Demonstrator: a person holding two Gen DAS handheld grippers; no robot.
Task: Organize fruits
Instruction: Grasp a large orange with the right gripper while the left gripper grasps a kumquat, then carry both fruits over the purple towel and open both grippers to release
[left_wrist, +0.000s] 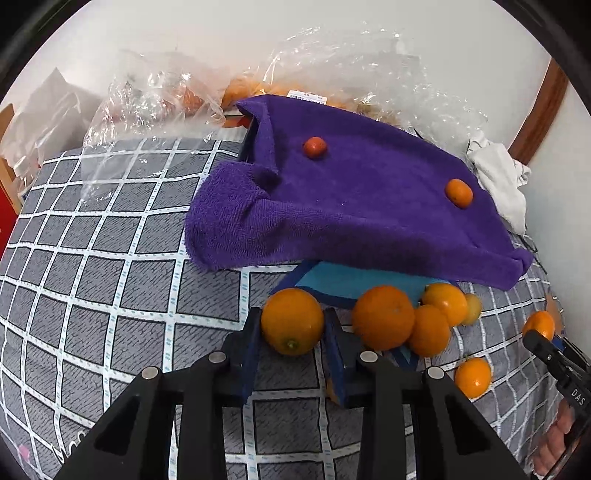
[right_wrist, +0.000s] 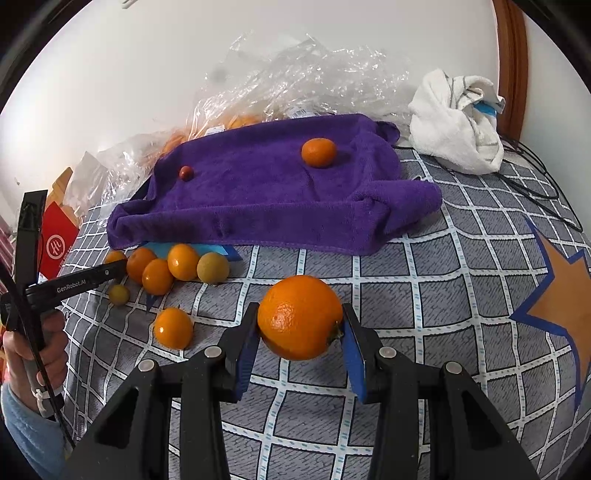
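Clamped between the blue pads of the left gripper (left_wrist: 292, 328), low in the left wrist view, sits an orange (left_wrist: 292, 320), stem end toward the camera; the jaws have closed in on both its sides. Just right of it, four more fruits form a touching cluster (left_wrist: 413, 317) at the edge of a blue sheet (left_wrist: 343, 278), and one loose mandarin (left_wrist: 472, 376) lies apart at lower right. Two small fruits rest on the purple towel (left_wrist: 369, 206) above: a reddish one (left_wrist: 315, 147) near the frame's centre top and an orange one (left_wrist: 458, 192) to its right.

In the right wrist view, the right gripper (right_wrist: 301, 332) likewise holds a larger orange (right_wrist: 300, 317), pinched between its pads and lifted clear of the checked bedcover (right_wrist: 424, 280) (its shadow is not distinct). Both grippers tilt downward toward the cover.

At that view's left edge a hand (right_wrist: 35, 350) in a pale blue sleeve grips the left tool's handle. Crumpled clear plastic bags (right_wrist: 303, 74) lie behind the towel, and a white cloth (right_wrist: 454, 122) sits at upper right.
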